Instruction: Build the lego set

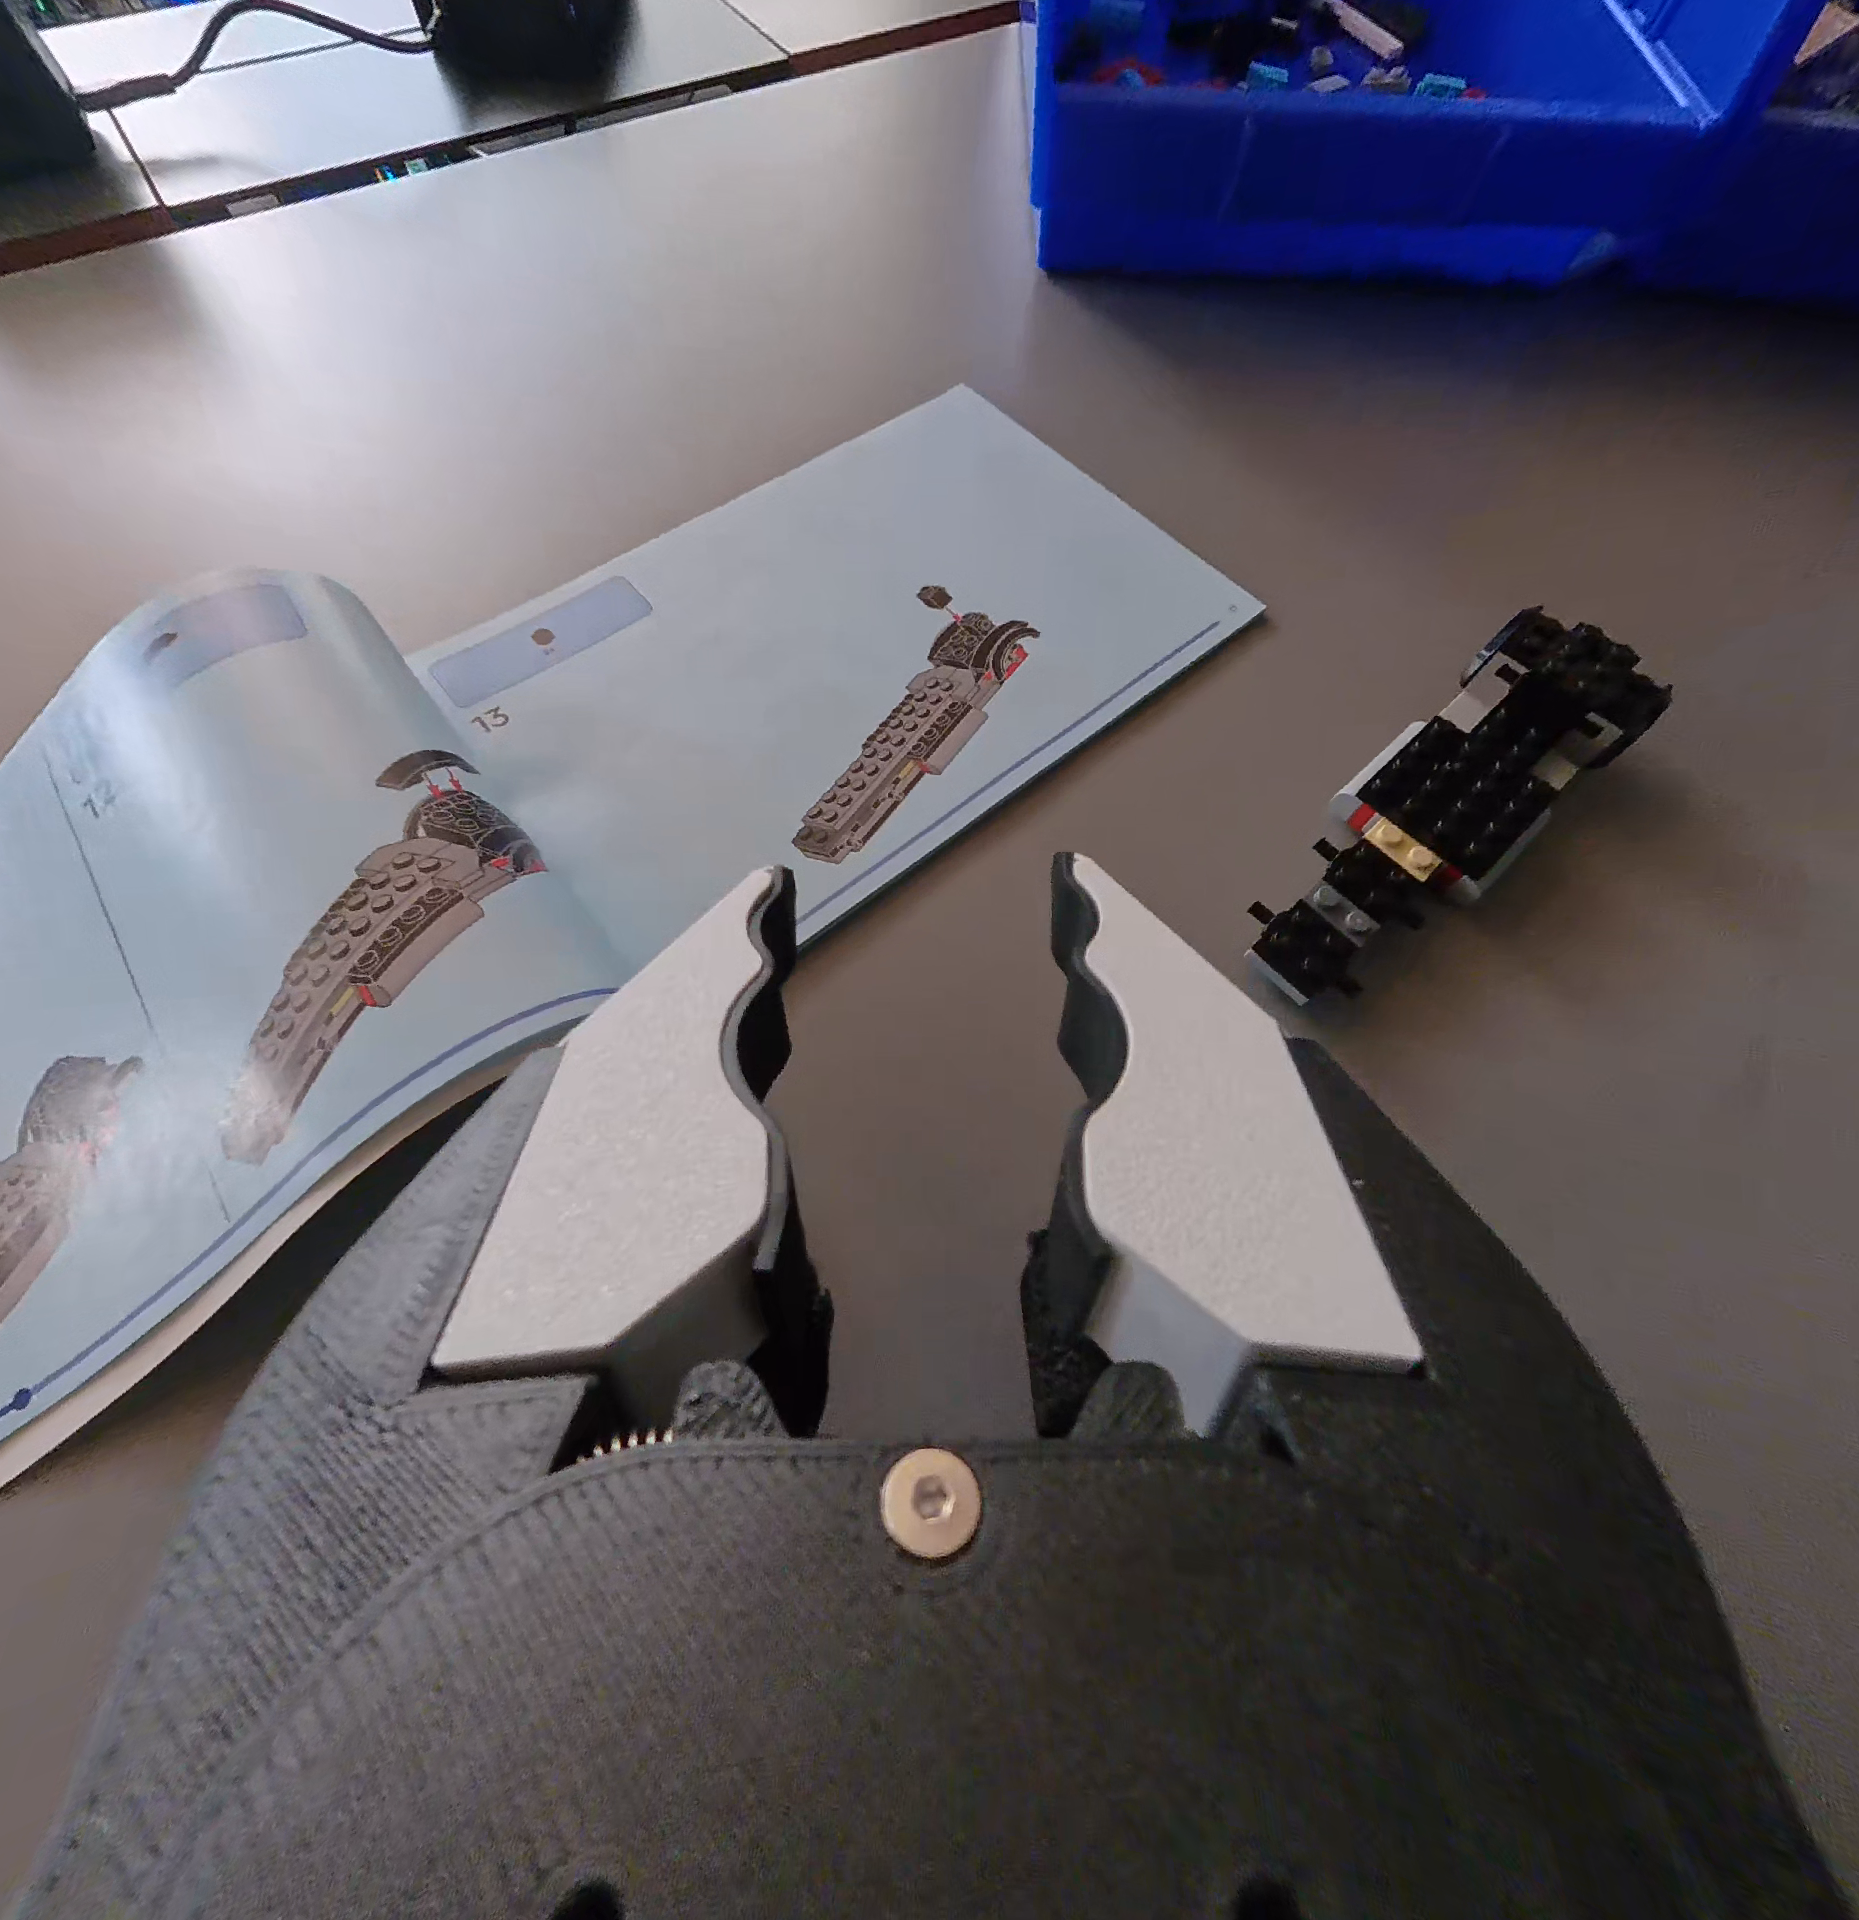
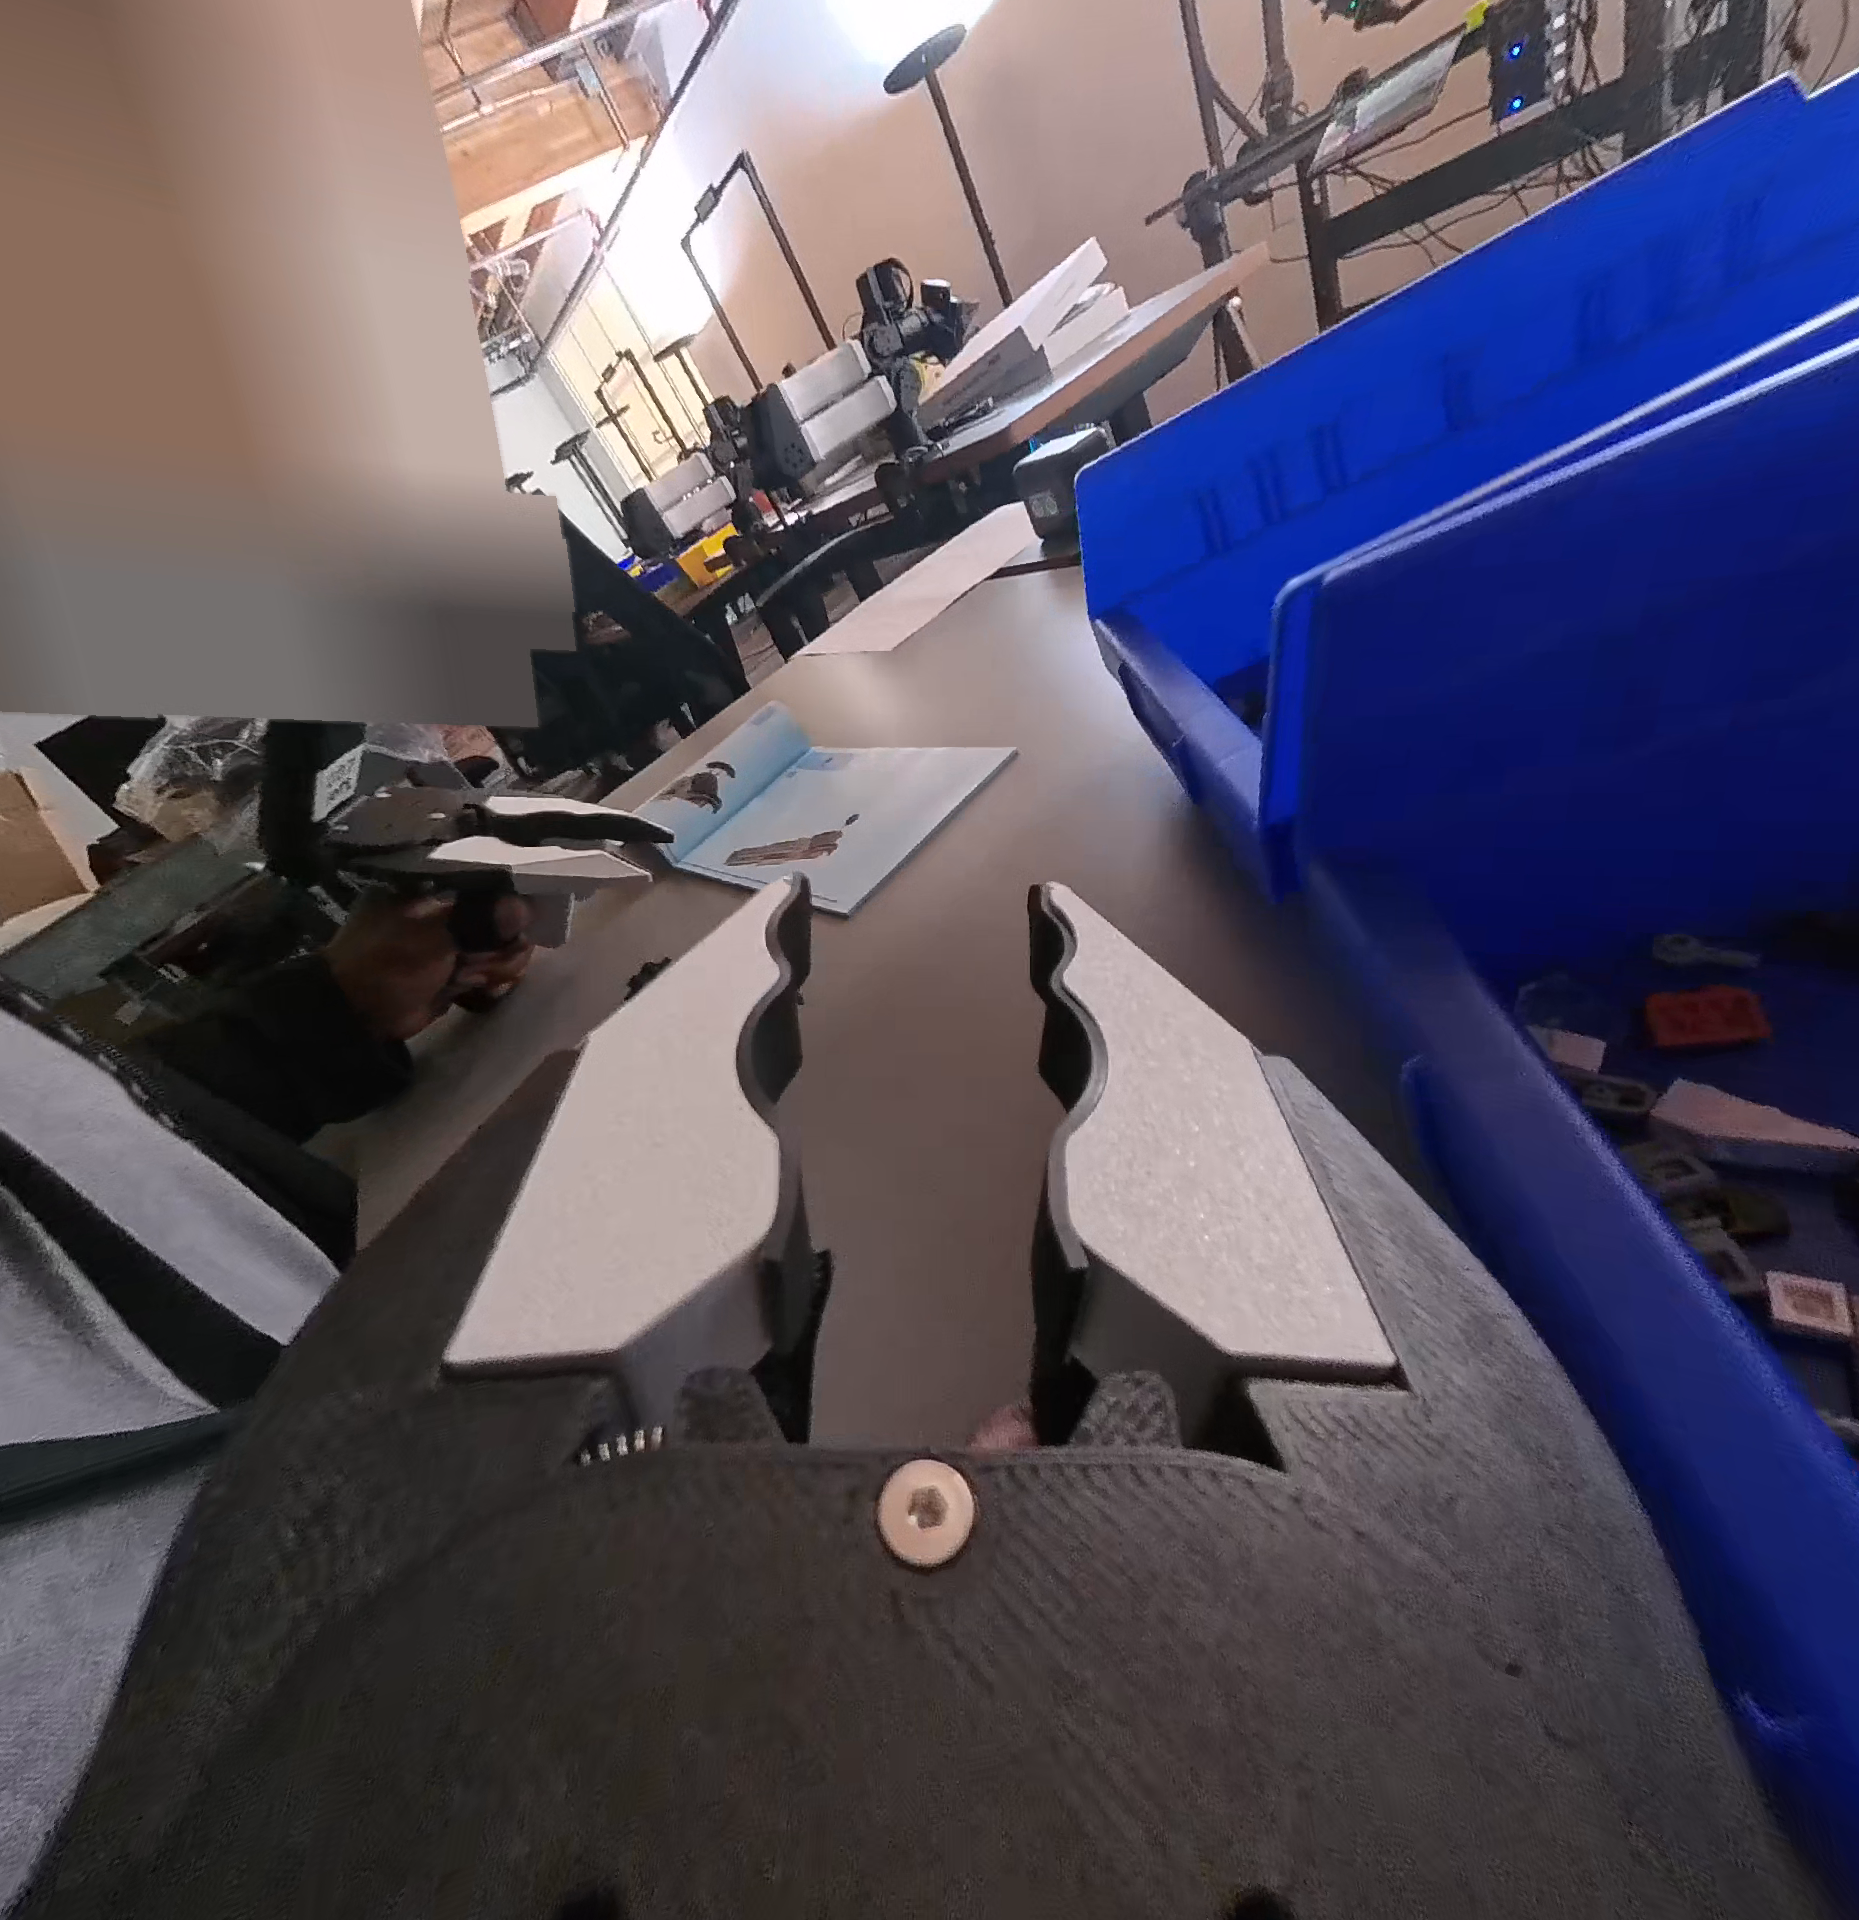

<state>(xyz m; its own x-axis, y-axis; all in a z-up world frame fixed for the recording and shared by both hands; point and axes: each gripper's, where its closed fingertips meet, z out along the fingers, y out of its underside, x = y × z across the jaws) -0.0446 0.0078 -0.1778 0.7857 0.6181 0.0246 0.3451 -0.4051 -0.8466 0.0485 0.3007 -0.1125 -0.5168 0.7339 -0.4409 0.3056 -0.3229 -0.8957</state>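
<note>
Lego model lies clear; bin pieces blur.

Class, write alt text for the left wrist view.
An open, empty left hand-held gripper hovers over a grey table, between an open instruction booklet and a partly built black lego model; a blue bin of pieces sits beyond.

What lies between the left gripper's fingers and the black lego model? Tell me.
Nothing: in the left wrist view only bare table separates the left gripper from the black lego model. The booklet lies on the other side.
</note>
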